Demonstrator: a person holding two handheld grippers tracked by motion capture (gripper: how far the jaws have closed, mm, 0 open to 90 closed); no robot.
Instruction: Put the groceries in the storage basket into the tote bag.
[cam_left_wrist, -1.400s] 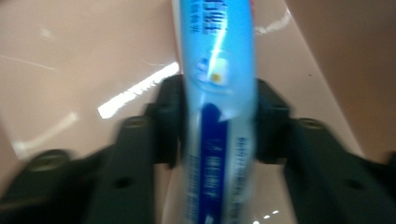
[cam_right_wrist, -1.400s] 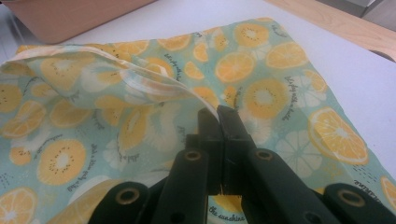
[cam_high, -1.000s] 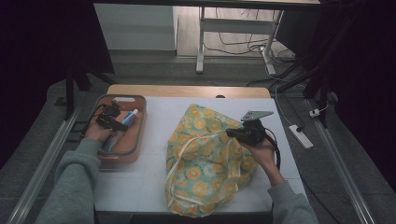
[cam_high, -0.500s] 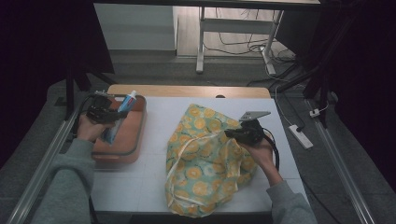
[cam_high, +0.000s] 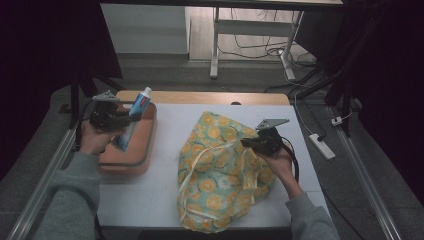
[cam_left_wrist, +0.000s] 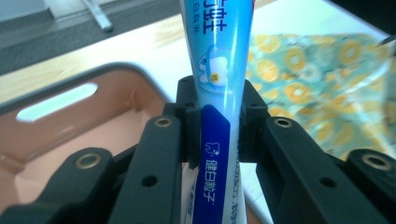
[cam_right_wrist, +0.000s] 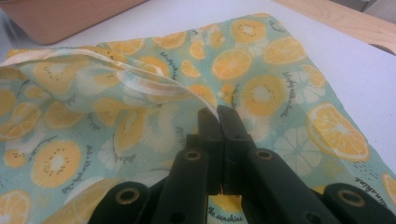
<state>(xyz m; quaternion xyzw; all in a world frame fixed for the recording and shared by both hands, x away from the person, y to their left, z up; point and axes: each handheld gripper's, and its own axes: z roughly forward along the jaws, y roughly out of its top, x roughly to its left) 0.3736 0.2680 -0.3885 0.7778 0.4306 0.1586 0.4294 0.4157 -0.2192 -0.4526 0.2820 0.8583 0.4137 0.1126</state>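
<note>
From above the room looks dim, dark at both sides with only the white counter (cam_high: 165, 125) catching soft overhead light, while the 2 close views are brighter, bluish, blurred toward the background, with glare along the toothpaste tube (cam_left_wrist: 219, 70).

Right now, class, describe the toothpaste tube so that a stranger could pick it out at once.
Find the white table, then the orange tray at its left. Above it, the left tongs clamp the toothpaste tube: blue and white, white-capped, unlike the fruit-print bag.
</note>
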